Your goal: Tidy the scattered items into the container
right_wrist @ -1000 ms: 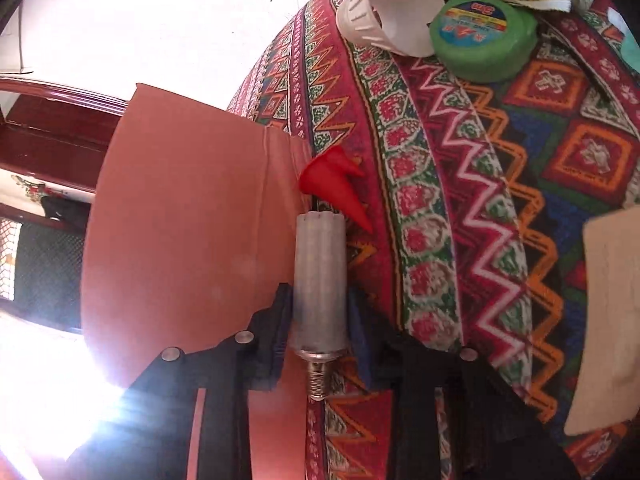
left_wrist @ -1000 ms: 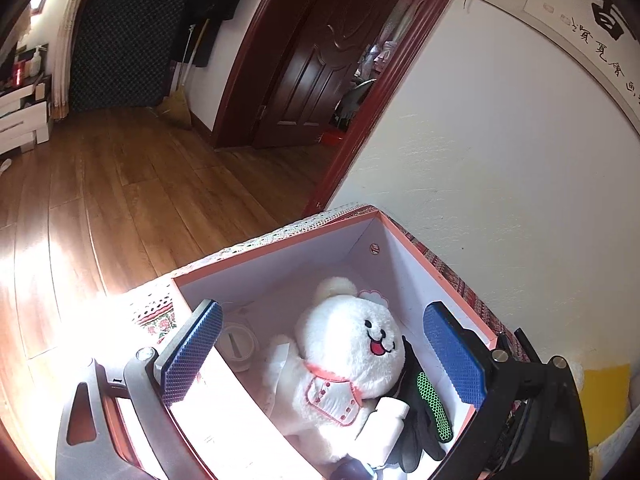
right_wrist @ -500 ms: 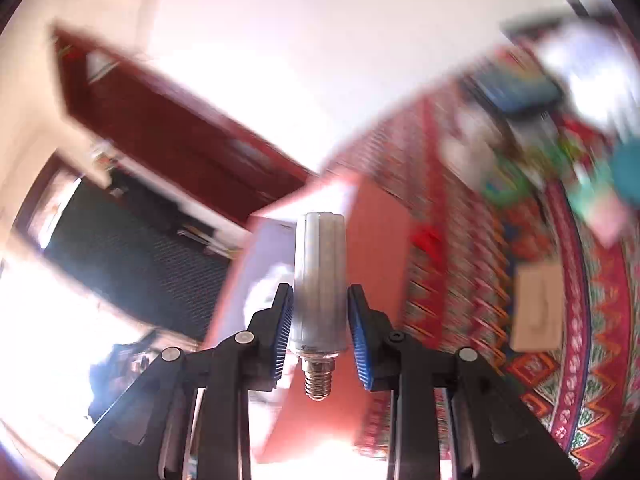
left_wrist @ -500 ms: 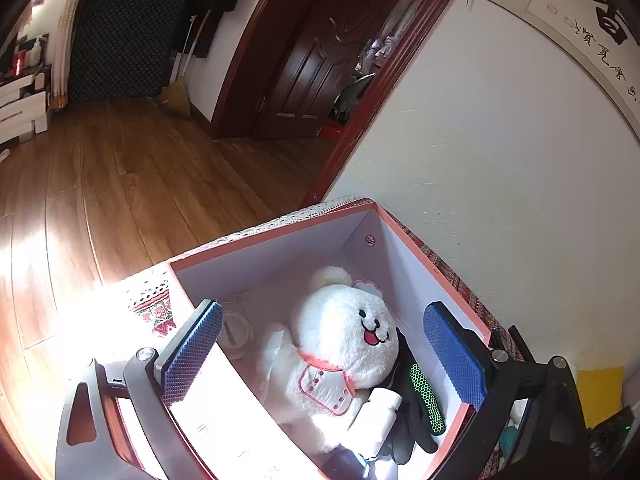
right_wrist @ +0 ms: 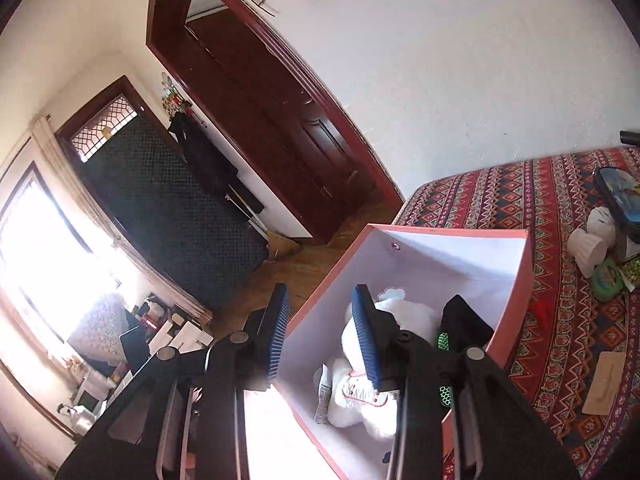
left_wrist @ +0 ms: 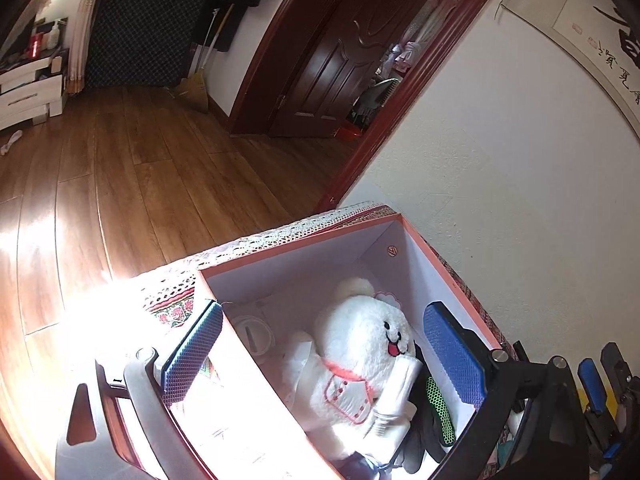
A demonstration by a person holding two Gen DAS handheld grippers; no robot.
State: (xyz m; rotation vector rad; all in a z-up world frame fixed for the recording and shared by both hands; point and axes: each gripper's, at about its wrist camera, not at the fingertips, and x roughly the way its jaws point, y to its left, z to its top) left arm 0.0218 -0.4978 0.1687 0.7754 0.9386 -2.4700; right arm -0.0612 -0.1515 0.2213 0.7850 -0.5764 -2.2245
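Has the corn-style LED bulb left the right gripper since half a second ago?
Yes. The right gripper is open and empty above the pink box; the bulb lies inside, against the white plush bear.

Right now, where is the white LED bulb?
In the left wrist view the white LED bulb lies inside the pink box, leaning on the white plush bear, beside the black-and-green glove.

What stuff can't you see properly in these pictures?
- Box bottom, left wrist view: covered by the white teddy and sun glare.
- Teddy's face, right wrist view: the right gripper blocks it.
- Black glove, both views: half hidden behind gripper parts.
- Small things on the tablecloth, right wrist view: too small and cut off by the edge to name.
- Left gripper: open, nothing in it.
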